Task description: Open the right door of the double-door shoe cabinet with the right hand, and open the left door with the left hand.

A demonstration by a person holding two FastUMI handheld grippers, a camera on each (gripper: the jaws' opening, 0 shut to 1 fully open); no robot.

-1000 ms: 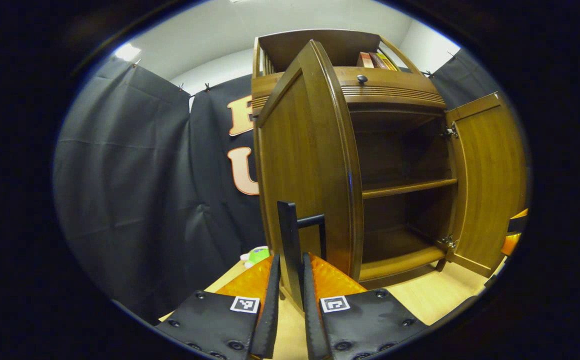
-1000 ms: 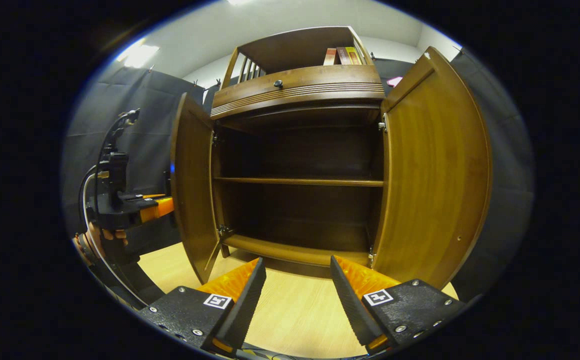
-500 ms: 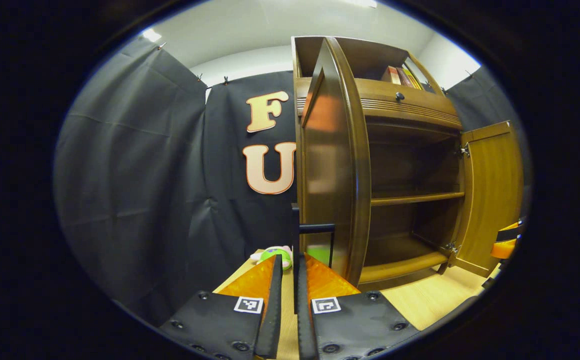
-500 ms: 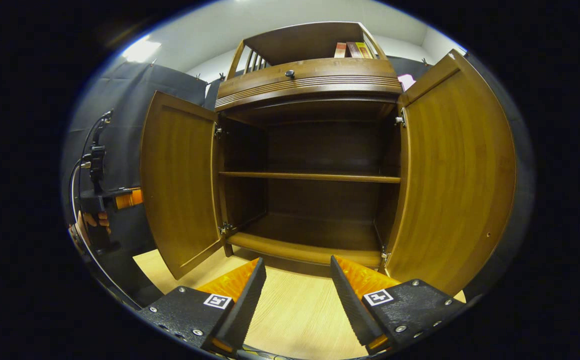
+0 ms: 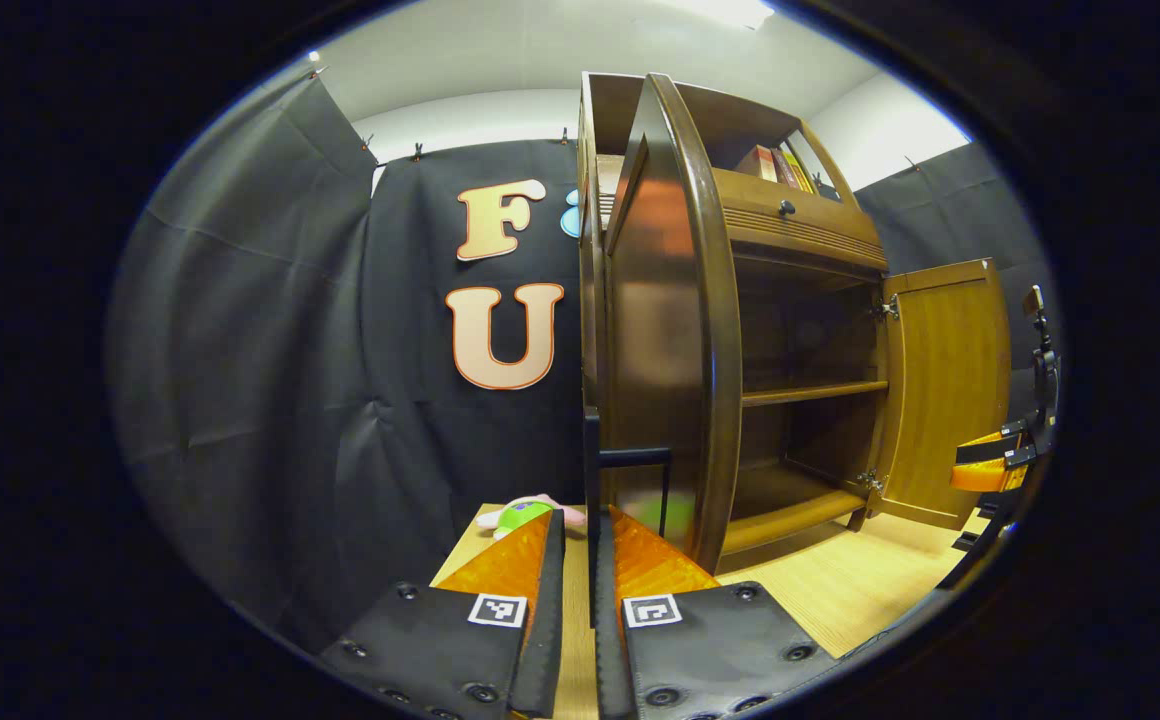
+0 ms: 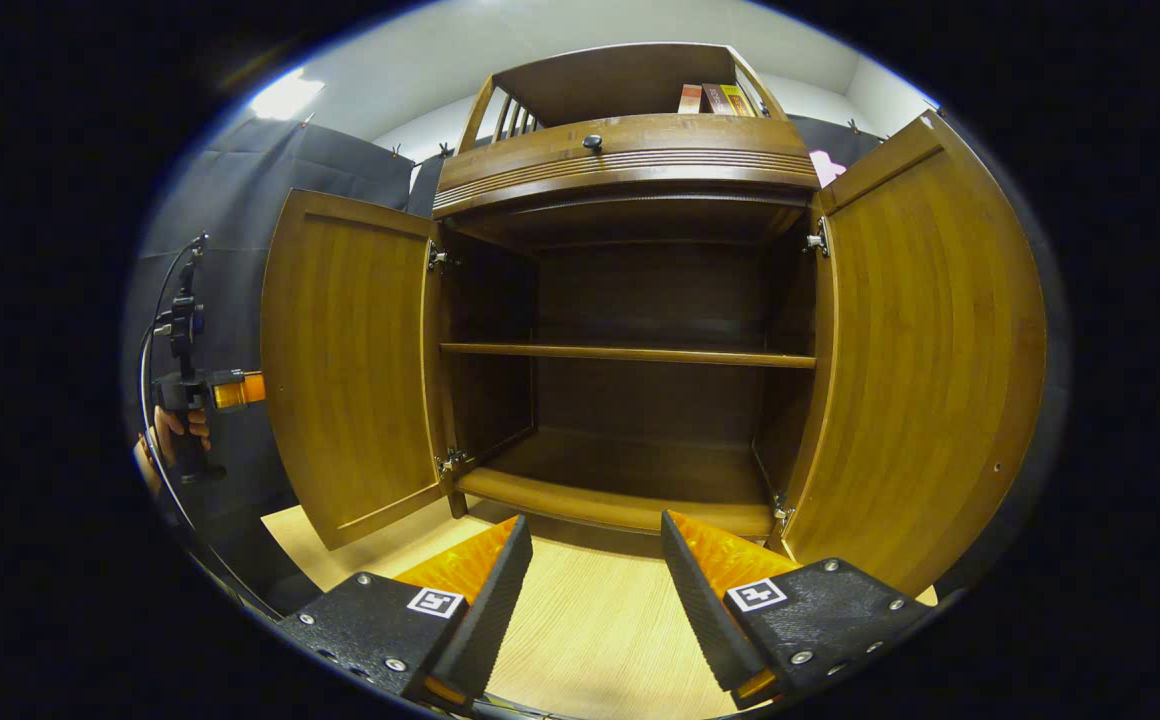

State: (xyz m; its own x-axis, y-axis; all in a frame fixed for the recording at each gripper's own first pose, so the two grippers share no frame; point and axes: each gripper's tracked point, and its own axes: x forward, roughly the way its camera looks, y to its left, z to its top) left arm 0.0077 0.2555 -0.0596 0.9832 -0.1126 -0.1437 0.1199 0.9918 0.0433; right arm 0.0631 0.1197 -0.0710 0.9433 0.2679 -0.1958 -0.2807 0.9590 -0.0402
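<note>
Wooden floor point(image 6: 590, 630) carries the shoe cabinet point(image 6: 630, 150), both doors swung open.
Ahead of the left gripper point(image 5: 580, 580), clenched on the black handle point(image 5: 595, 480), stands the left door point(image 5: 675, 330); right door point(image 6: 925, 360) beside the released right gripper point(image 6: 595, 575).

Past my view, a green and pink soft toy point(image 5: 523, 512) lies on the pale wooden floor point(image 6: 590, 640) by the black cloth wall. Up top, I see a few books point(image 6: 710, 98) standing upright together.
</note>
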